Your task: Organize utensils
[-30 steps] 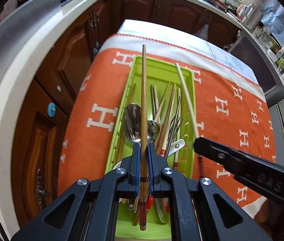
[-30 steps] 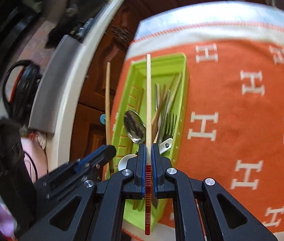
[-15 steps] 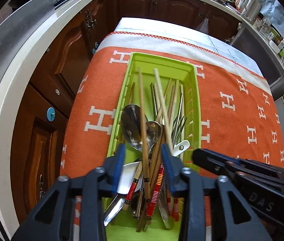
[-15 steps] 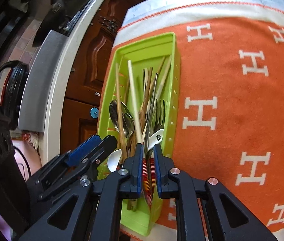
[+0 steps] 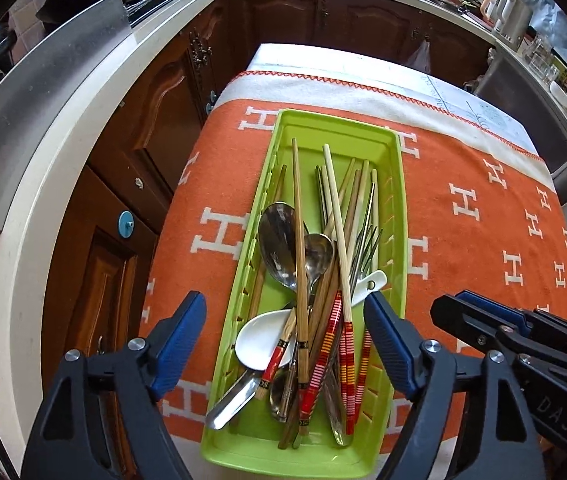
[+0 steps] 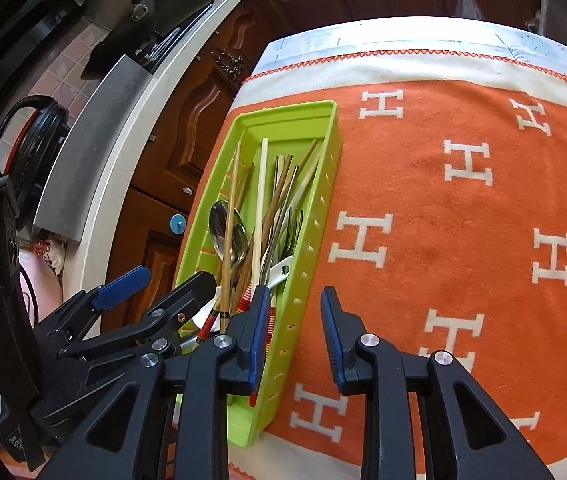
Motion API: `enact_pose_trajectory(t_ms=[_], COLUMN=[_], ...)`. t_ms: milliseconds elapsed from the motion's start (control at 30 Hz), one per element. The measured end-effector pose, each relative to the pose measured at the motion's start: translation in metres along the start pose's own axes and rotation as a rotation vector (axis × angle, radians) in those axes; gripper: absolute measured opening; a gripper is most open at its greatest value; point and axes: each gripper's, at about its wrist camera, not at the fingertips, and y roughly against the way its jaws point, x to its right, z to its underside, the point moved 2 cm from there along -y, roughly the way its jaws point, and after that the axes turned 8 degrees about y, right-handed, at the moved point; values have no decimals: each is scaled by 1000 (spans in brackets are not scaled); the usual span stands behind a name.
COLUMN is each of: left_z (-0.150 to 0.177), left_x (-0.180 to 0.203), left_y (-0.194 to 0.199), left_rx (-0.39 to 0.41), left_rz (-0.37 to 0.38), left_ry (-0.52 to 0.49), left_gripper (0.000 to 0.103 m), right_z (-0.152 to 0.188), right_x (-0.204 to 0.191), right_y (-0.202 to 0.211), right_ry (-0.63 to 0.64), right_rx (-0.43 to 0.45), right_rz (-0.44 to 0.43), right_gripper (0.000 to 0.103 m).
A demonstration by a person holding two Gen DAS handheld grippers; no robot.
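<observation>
A lime green utensil tray [image 5: 397, 216] [image 6: 323, 196] lies on an orange blanket. It holds several chopsticks [image 5: 335, 208] [image 6: 261, 200], metal spoons [image 5: 279, 236] [image 6: 223, 232], forks [image 5: 369, 244] and white ceramic spoons [image 5: 257, 336]. My left gripper [image 5: 285, 340] is open and empty, its fingers straddling the tray's near end. My right gripper [image 6: 295, 336] is open and empty over the tray's right wall; it also shows in the left wrist view [image 5: 483, 316].
The orange blanket with white H marks [image 5: 483, 216] [image 6: 463, 208] covers the table. A white counter edge [image 5: 95, 100] and brown cabinets [image 5: 155, 120] run along the left. A steel appliance [image 6: 95, 136] stands on the counter.
Both grippers opened and dropped their chopsticks into the tray. Both grippers have drawn back from the tray, jaws spread wide.
</observation>
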Motion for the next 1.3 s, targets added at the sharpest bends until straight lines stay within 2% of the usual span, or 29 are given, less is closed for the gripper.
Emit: enact_pose_trajectory(t_ms=[333,500,633,667,833,900,1000,1167,1300], left_z=[19,30,38,40,47,48,50,57,61], left_x=[15,39,68,75,112,122,135,143,141], left_y=[20,33,52,56,85,95,107,122,123], left_rx=[36,65,115,127,221,241,261,294,278], left_rz=[9,20,26,23,20,22,21,27,56], left_ry=[20,0,-34,-46,-102,-106,-112,-119,-99], left_gripper=[81,89,91,95,100,100,101,101,101], right_z=[15,29,43,47,66,72,82,97,106], right_x=[5,21,40,44,68,74,84,88,87], right_y=[29,56,83,89,136,152,177,210,226], right_ry=[75,115,121,120,97,87,53,23,18], right_rx=[70,125,163,172,232,252,285,340,374], right_rz=[40,102,146,154,201,214,213,221,243], right_gripper=[34,34,35,35,36,40,54,59,65])
